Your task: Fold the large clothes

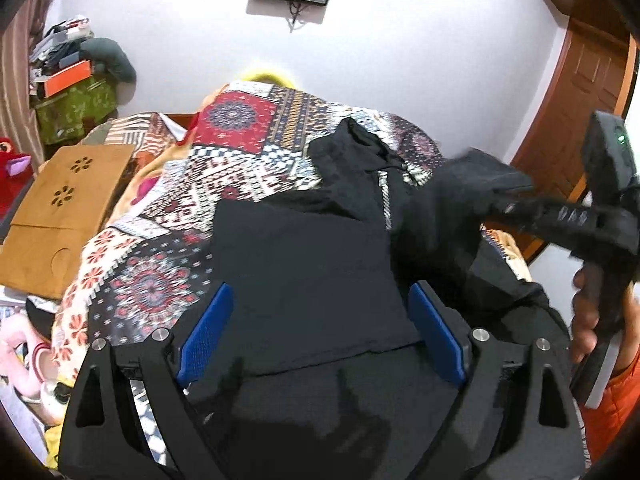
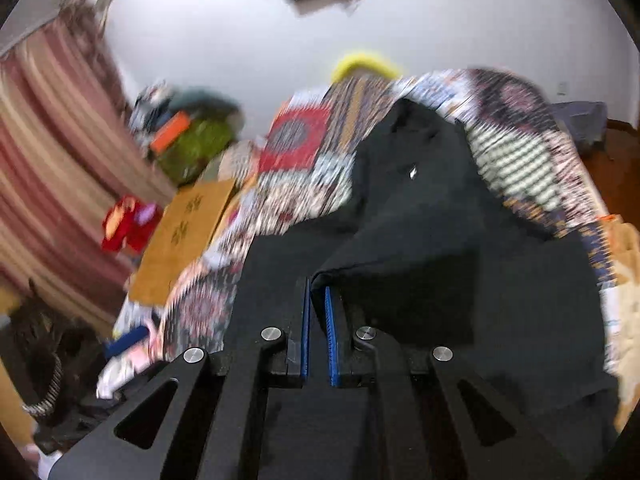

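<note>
- Black jacket [image 1: 312, 264] lies spread on the patterned bed cover [image 1: 160, 240].
- Left gripper [image 1: 320, 336] gapes wide above it, holding nothing.
- Right gripper [image 2: 317, 320] pinches a jacket fold.

Left tool [image 1: 320, 332] spread wide; right tool [image 2: 318, 332] pinched nearly closed.

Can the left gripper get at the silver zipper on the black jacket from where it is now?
Probably yes. The left gripper is open over the black jacket, and the zipper lies exposed ahead with nothing over it. The right gripper, shut on jacket fabric, is close beside it and could crowd the approach.
</note>
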